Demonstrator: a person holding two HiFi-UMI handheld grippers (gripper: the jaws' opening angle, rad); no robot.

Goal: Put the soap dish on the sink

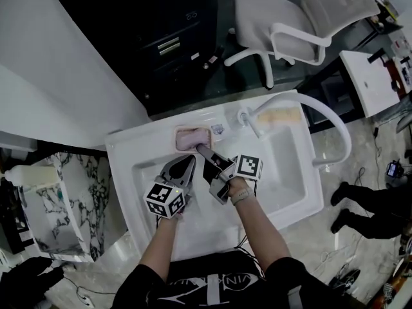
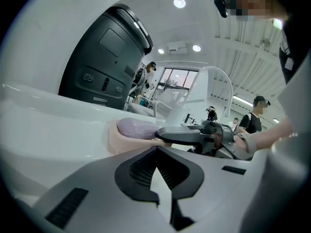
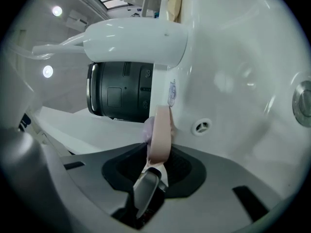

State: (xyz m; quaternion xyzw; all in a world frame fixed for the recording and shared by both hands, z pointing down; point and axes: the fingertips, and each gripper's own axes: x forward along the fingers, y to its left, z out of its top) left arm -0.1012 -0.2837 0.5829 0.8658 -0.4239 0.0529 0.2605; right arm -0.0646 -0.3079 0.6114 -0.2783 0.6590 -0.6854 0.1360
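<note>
Soap dish (image 1: 193, 138) is pinched by its near edge in the right gripper (image 1: 205, 153), sitting at the far rim of the sink (image 1: 129, 143), left of the faucet (image 1: 322, 118). The left gripper (image 1: 187, 166) is closed on nothing, just beside it. I'd get the dish flat on the ledge before letting go.

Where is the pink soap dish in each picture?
Head view: soap dish above middle, at the back rim of the sink.
Left gripper view: soap dish just left of middle.
Right gripper view: soap dish edge-on, middle, between the jaws.
Shared landmark: the dark cabinet behind it.
</note>
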